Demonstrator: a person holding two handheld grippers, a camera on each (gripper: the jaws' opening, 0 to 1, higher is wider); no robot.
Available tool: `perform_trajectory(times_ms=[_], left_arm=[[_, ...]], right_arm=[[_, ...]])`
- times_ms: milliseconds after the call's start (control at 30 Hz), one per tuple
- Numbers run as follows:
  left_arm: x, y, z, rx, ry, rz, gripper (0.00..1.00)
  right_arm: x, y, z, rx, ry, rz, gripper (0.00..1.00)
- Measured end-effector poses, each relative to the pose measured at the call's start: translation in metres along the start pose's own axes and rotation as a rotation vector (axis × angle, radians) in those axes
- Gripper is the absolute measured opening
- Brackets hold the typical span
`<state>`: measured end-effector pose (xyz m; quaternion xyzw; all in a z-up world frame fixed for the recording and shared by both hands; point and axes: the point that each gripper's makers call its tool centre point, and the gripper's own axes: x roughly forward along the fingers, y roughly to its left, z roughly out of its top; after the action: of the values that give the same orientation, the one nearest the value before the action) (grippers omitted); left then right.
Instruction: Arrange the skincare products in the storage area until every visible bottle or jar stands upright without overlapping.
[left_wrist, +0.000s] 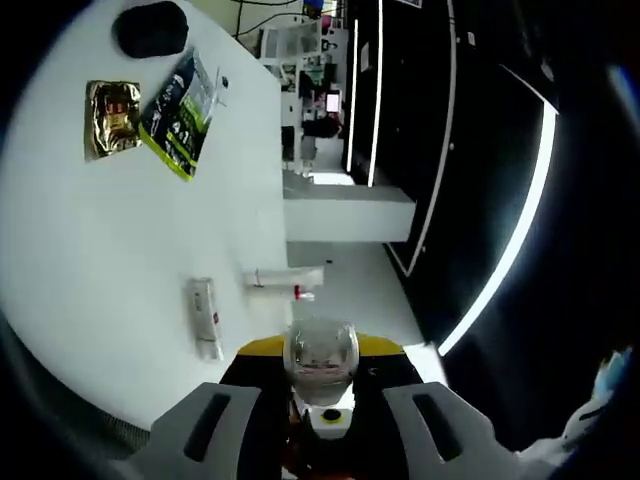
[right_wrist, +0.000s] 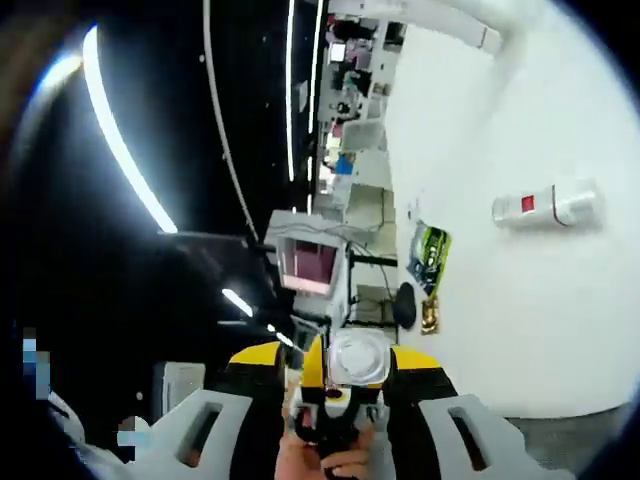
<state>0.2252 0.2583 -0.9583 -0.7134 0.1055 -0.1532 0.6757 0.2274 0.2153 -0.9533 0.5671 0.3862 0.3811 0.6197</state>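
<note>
Tubes: white tube (left_wrist: 205, 318) and second tube (left_wrist: 287, 279) with red mark lie flat on white table (left_wrist: 80, 240), just ahead of left gripper (left_wrist: 322, 425), jaws wide, holding nothing. Farther: green packet (left_wrist: 182, 113), gold packet (left_wrist: 112, 118), black object (left_wrist: 151, 29). Right gripper (right_wrist: 336, 437) jaws wide, empty; the red-marked tube (right_wrist: 548, 206) lies well ahead on the table.

Left gripper (left_wrist: 325, 425) cut off at the bottom edge — jaw bases out of frame. Print on the green packet (left_wrist: 182, 113) and gold pouch (left_wrist: 112, 118) too small to read. In the right gripper view the white tube (right_wrist: 545, 207) label's blurred — just a red patch. Hand (right_wrist: 325, 455) cropped by the edge; far shelves too small to tell.
</note>
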Motion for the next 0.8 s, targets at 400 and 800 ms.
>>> perform_trajectory(times_ms=[400, 800], left_arm=[[0.006, -0.003, -0.020, 0.006, 0.032, -0.005, 0.18], [0.009, -0.010, -0.071, 0.049, 0.317, -0.097, 0.22]], right_arm=[[0.003, 0.000, 0.000, -0.162, -0.033, -0.032, 0.16], [-0.031, 0.013, 0.015, -0.248, 0.266, 0.023, 0.13]])
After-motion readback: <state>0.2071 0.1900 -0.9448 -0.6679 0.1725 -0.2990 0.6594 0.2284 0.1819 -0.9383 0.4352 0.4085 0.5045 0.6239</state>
